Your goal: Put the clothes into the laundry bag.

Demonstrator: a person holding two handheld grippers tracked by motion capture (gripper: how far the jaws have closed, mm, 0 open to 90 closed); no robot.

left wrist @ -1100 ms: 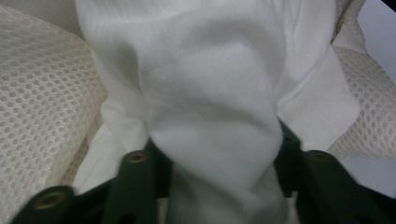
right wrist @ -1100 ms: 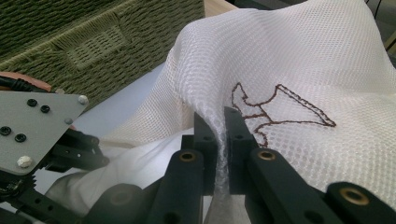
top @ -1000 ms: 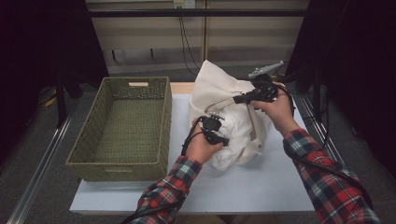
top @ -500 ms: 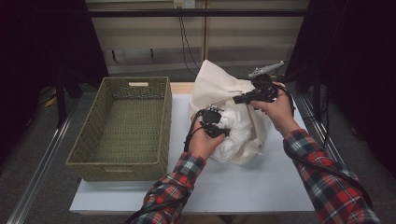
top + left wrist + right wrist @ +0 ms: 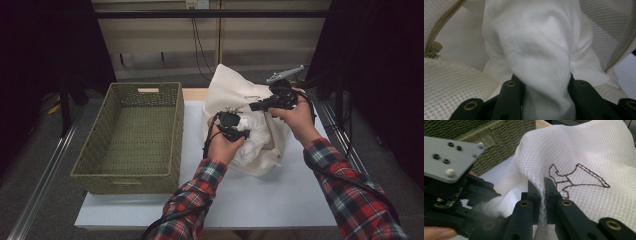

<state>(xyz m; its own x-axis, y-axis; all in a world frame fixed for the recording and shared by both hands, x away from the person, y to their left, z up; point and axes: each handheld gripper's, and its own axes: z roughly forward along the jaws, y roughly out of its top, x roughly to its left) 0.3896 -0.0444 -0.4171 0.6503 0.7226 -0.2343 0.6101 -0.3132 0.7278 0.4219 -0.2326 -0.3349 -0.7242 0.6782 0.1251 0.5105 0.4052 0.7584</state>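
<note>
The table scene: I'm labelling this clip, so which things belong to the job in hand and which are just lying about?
In the job:
- mesh laundry bag, pinched by the right hand-held gripper
- white cloth, gripped by the left hand-held gripper at the bag's opening

Lying about:
- green woven basket, empty, beside the bag
- wall cables

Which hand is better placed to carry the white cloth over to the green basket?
The left. Its left gripper is clamped on the white cloth and is nearer the wicker basket. The right gripper pinches the mesh laundry bag, holding it up.
</note>
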